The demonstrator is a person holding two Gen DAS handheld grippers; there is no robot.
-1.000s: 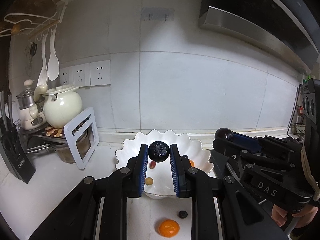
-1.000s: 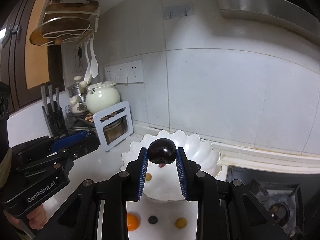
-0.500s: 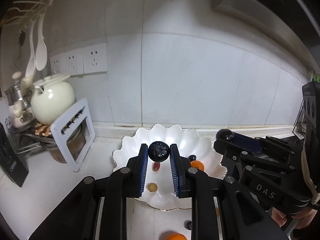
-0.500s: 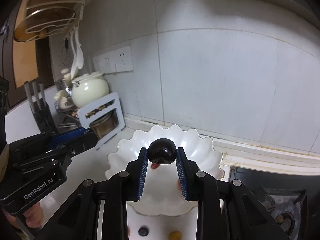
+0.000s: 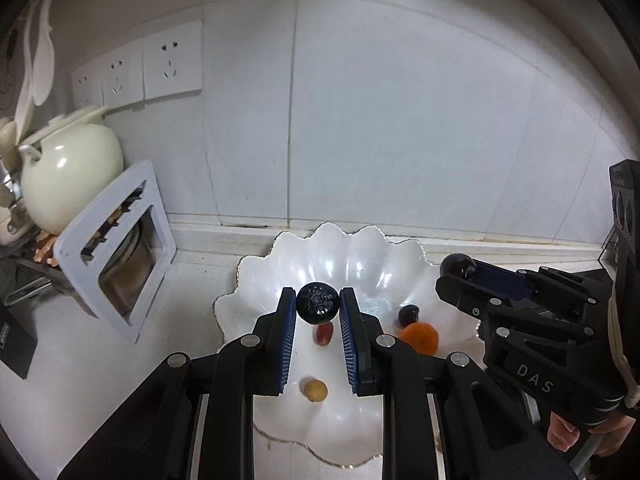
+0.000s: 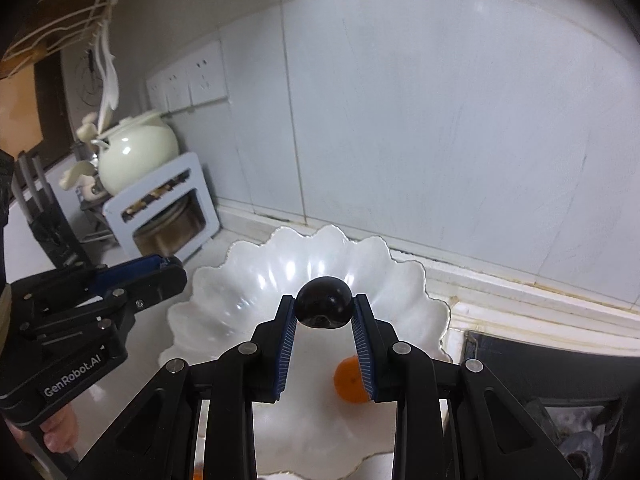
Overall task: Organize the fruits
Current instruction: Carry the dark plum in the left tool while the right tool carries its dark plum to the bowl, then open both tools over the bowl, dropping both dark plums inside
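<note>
Inside the white scalloped bowl (image 5: 404,252) on the pale counter lie four loose fruits: an orange (image 5: 419,337) toward its right, a dark plum-like fruit (image 5: 408,315) touching the orange on its far side, a small red fruit (image 5: 324,334) near the middle, and a small tan fruit (image 5: 315,389) nearer the front edge.

Left of the bowl stands a white open-sided rack (image 5: 116,252) with a jar under it and a cream ceramic pot (image 5: 68,176) on top; white wall sockets (image 5: 140,70) sit on the tiled wall behind, and white spoons (image 5: 38,64) hang at far left. To the bowl's right, in the right wrist view, a black stove top (image 6: 540,368) begins. Nothing lies between the grippers and the bowl.

Both grippers are tilted downward over the bowl's near half. The left gripper (image 5: 318,309) is clenched on a dark, rough-topped berry (image 5: 318,308), held above the bowl's centre. The right gripper (image 6: 324,312) is clamped on a smooth dark round fruit (image 6: 324,307), held over the bowl's right part. A hand (image 5: 564,434) grips the right gripper's handle at lower right.
</note>
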